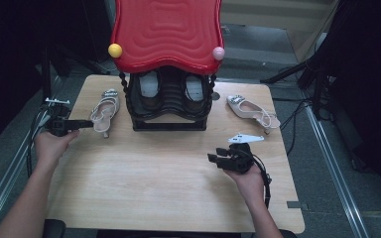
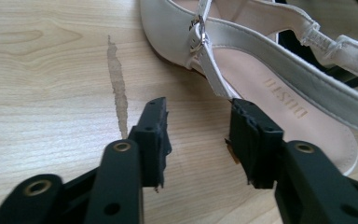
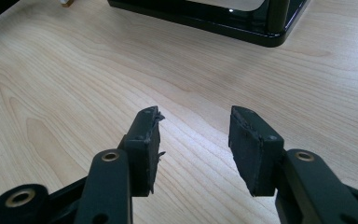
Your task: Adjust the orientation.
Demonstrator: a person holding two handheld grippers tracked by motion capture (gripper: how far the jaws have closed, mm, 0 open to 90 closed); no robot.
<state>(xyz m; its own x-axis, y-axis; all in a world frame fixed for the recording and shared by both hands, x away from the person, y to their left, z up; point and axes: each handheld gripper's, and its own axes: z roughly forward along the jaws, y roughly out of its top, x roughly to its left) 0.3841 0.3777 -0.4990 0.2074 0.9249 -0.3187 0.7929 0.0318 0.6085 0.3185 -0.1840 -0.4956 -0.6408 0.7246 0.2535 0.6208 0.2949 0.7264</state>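
A pale strappy heeled sandal (image 1: 105,111) lies left of the black shoe rack (image 1: 171,124), and its mate (image 1: 253,111) lies to the rack's right. My left gripper (image 1: 87,124) is open, with its tips just short of the left sandal's heel end. In the left gripper view the sandal (image 2: 270,79) fills the upper right, and the left gripper (image 2: 198,135) has its right jaw almost at a strap. My right gripper (image 1: 217,154) is open low over bare wood, right of the table's middle. In the right gripper view the right gripper (image 3: 193,140) holds nothing, and the rack's base (image 3: 223,21) lies ahead.
The rack has a red wavy top (image 1: 166,32) with a yellow ball (image 1: 114,50) and a pink ball (image 1: 219,53) at its front corners, and dark shoes (image 1: 151,91) inside. The wooden table (image 1: 154,183) is flanked by metal rails (image 1: 335,168) and cables (image 1: 295,116).
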